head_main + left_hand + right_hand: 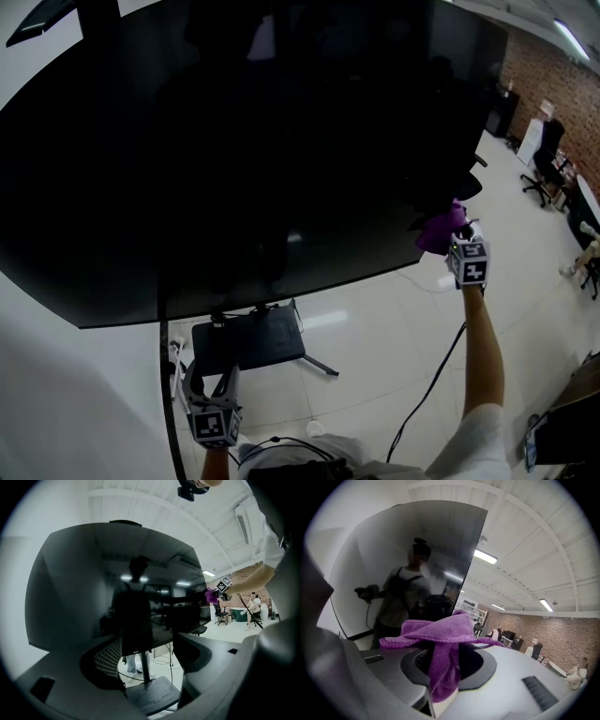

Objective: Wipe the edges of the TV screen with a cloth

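Status: right gripper [454, 242] is clamped on the purple cloth [441, 230]. The fold is pinched between the jaws and loose flaps drape over both tips. The cloth sits at the TV screen [281, 141] lower right corner, on the right edge. It looks like contact, but I can't confirm.

Left gripper [211, 380] has its jaws apart and holds nothing. It hangs low under the bottom edge, near the stand base [248, 342].

Risks:
- The cloth is held by one bunched fold. Dragging along the bezel could pull it out or roll it back, leaving hard jaw tips on the glass.
- Loose flaps mean uneven pad contact and probably streaks or missed edge.
- Nothing steadies the panel. A hard push at a corner could rock or swivel it on its single pole.
- Floor cable [436, 375] runs under the right arm and could snag a foot on a sidestep.

Room:
- Right edge: open floor beside it, office chairs [548, 159] well apart. A sweep upward is clear, though the top will be a reach.
- Bottom edge: free run from the corner toward the pole mount at the middle. The cloth has to pass around that, and the left gripper is parked near there.
- Top and left edges: room there can't be judged, as the screen fills the head view.
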### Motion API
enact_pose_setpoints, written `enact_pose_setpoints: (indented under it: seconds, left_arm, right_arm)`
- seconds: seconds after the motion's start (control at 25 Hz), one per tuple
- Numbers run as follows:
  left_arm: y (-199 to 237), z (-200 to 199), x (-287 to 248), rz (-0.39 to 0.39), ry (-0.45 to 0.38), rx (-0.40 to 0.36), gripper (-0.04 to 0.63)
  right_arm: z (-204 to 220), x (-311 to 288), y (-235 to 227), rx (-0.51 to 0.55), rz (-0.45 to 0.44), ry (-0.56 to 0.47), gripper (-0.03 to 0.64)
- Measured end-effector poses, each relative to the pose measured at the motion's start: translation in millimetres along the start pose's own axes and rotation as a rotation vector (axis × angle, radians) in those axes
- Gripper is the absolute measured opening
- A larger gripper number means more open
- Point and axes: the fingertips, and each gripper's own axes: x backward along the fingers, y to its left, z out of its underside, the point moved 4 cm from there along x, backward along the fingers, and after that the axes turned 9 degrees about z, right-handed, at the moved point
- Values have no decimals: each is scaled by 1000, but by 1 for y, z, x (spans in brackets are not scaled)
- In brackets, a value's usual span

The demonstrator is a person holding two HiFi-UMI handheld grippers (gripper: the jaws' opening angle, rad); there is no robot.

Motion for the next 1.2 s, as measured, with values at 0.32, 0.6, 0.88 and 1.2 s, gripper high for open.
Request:
enact_pose_setpoints:
  seconds: [0.32, 0.6, 0.88, 1.2]
  left_arm:
    - [3, 0, 0, 1, -7, -16, 321]
    - [14, 5, 6, -24, 18, -28, 321]
    - [26, 9, 16, -44, 37, -51, 321]
    - [41, 4, 32, -46, 34, -36, 321]
  right_arm:
    - [98, -13, 49, -50, -72, 214, 95]
    - [196, -24, 89, -256, -58, 407, 94]
    - [214, -23, 103, -376, 10, 435, 94]
    - [203, -6, 145, -444, -60, 433, 92]
